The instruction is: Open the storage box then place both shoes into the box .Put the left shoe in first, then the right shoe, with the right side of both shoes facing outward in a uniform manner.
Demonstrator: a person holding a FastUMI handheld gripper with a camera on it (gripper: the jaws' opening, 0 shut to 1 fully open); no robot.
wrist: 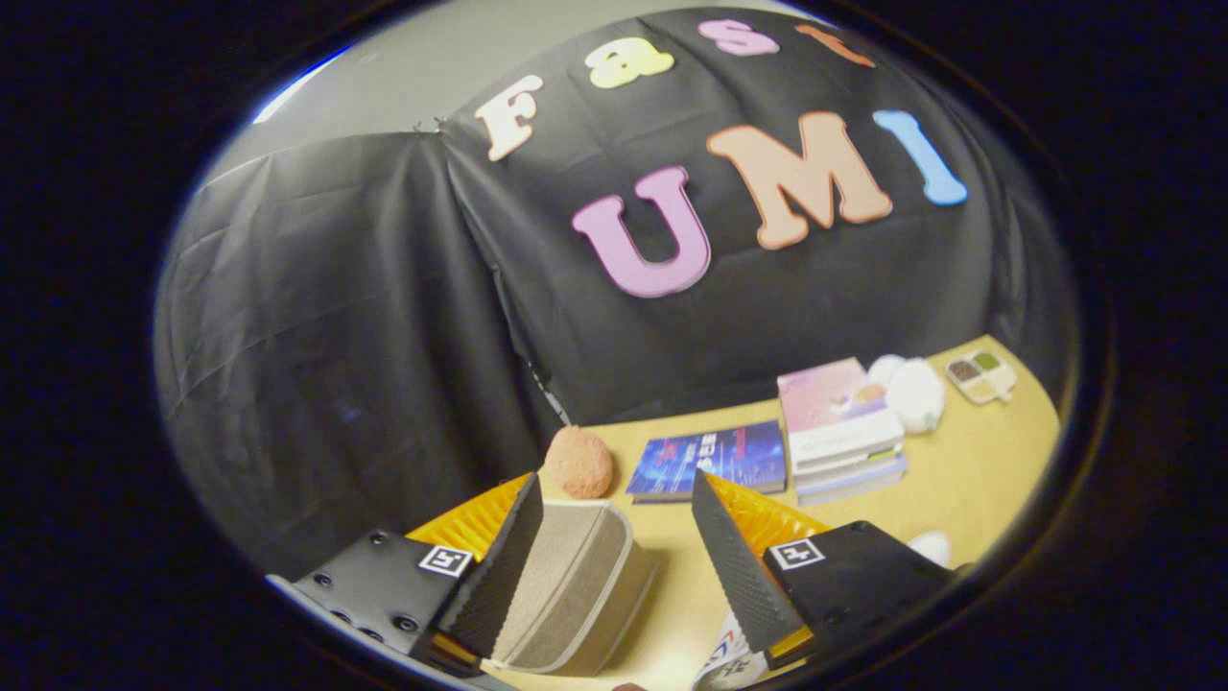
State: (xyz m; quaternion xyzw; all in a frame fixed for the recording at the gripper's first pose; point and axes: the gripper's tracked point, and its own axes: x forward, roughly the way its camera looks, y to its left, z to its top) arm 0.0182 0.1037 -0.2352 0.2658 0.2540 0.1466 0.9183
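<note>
The claw (614,557) hangs above the near part of a wooden table (959,480) with its two fingers (504,566) spread wide apart and nothing held between them. Between the fingers, lying close against the inner face of the left one, is a beige storage box (576,585) with a pale rim and rounded corners; whether that finger touches it cannot be told. The right finger stands well clear of the box, with bare table in the gap. Under the right finger's near end a bit of white shoe (731,662) with printed marks peeks out, and another white rounded piece (931,547) shows just right of that finger; what it belongs to is unclear. Just beyond the left finger sits a rough pinkish ball (579,463). To its right lies a flat blue book (715,459), and beside that a stack of books (842,427) with a pink cover on top. Farther right rest a white rounded object (911,389) and a small tray (980,374) with several coloured compartments, near the far right table edge.
</note>
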